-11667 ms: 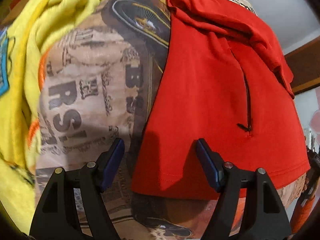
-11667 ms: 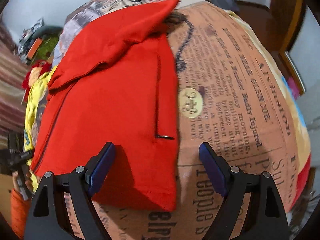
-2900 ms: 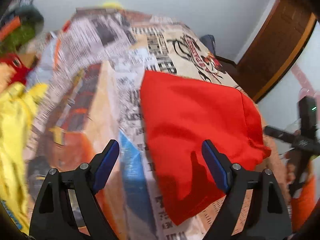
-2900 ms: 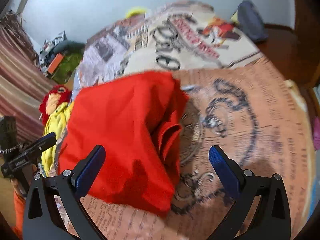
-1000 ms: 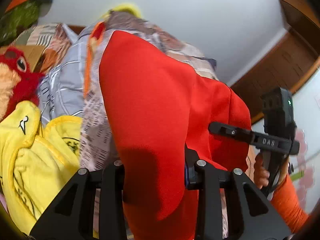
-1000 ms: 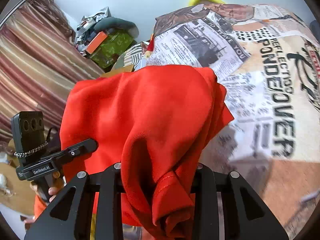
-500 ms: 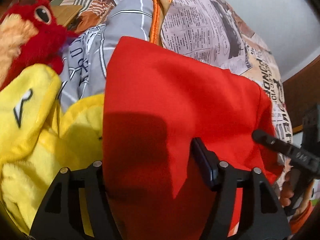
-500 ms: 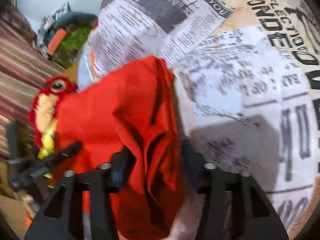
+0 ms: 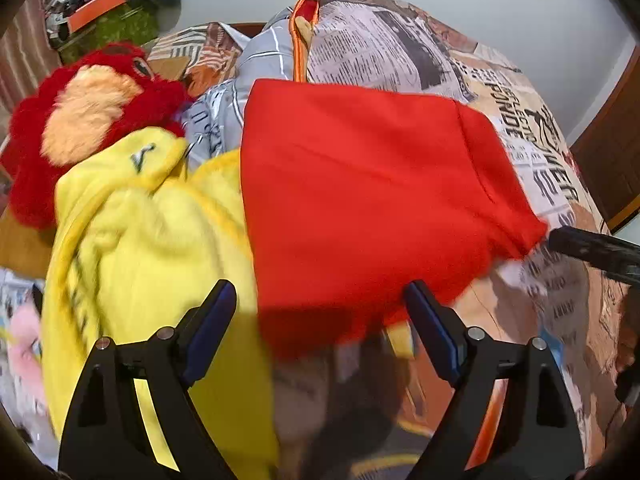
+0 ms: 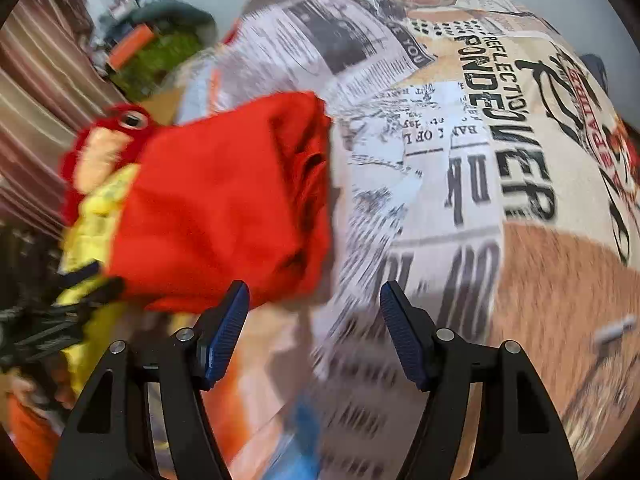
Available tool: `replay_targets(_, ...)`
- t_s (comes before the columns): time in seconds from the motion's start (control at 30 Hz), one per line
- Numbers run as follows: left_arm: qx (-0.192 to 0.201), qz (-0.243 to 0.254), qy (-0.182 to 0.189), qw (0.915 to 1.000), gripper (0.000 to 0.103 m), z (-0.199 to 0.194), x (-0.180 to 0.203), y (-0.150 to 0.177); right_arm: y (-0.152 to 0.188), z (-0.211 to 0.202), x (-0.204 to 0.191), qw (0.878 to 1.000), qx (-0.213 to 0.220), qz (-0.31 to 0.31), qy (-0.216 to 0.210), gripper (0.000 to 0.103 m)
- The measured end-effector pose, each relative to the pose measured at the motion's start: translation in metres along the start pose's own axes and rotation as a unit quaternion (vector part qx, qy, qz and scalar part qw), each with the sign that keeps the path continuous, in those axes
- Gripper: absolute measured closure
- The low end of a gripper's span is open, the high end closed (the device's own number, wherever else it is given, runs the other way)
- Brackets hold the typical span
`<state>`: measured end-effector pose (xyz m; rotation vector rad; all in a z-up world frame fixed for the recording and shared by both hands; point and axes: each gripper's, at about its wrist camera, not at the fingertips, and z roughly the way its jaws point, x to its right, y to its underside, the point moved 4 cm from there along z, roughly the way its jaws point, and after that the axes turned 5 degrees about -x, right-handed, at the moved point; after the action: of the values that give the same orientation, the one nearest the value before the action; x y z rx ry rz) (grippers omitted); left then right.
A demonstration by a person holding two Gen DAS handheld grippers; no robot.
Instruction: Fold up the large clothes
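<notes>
The newsprint bedspread [image 10: 460, 168] carries "REFLECTION" and, in bigger letters beside it, "PONDE…OWER"; "YOU" ends a dark strip further up. Its smaller print is unreadable.

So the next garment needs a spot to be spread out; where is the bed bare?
Bare newsprint bedspread lies to the right of the folded red garment. On its other side it's crowded: yellow clothing and a red plush toy.
</notes>
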<state>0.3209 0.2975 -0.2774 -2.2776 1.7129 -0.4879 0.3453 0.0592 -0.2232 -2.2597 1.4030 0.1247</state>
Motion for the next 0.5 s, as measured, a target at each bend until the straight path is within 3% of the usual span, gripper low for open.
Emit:
replay_targets(0.23, 0.1, 0.037, -0.026, 0.9939, 0.017, -0.103, 0.042, 0.015, 0.023, -0.106, -0.041, 0.994, 0.097, -0.032, -0.038, 0.039)
replay_targets(0.37, 0.187, 0.033, -0.012, 0.9818, 0.017, -0.193, 0.06, 0.029, 0.035, -0.175, -0.07, 0.98, 0.177, -0.067, -0.059, 0.039)
replay_targets(0.5, 0.255, 0.017, 0.029, 0.9663, 0.017, -0.272, 0.073, 0.051, 0.063, -0.247, -0.101, 0.956, 0.267, -0.101, -0.061, 0.039)
